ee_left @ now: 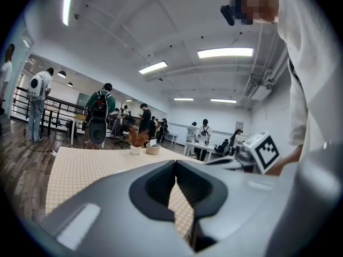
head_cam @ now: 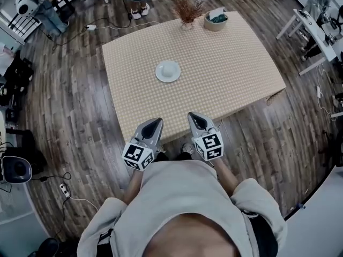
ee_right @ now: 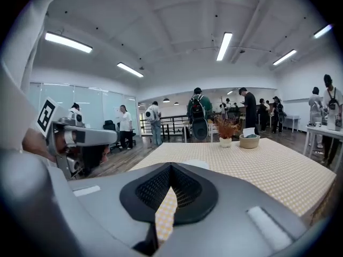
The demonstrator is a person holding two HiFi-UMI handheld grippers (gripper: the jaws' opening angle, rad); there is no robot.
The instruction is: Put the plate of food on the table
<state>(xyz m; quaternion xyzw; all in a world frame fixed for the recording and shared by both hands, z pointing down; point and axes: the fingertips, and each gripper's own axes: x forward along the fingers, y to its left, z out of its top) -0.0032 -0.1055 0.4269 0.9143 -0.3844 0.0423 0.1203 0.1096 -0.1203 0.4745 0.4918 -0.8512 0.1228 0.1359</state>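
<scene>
Jaws shut, empty, on your left gripper (head_cam: 158,121) and right gripper (head_cam: 192,115). Plate (head_cam: 168,71) sits mid-table (head_cam: 236,63), toward the left edge; placement looks done.

We hold the left gripper (head_cam: 154,124) and right gripper (head_cam: 196,118) side by side, pointing forward, both with jaws closed and empty.
</scene>
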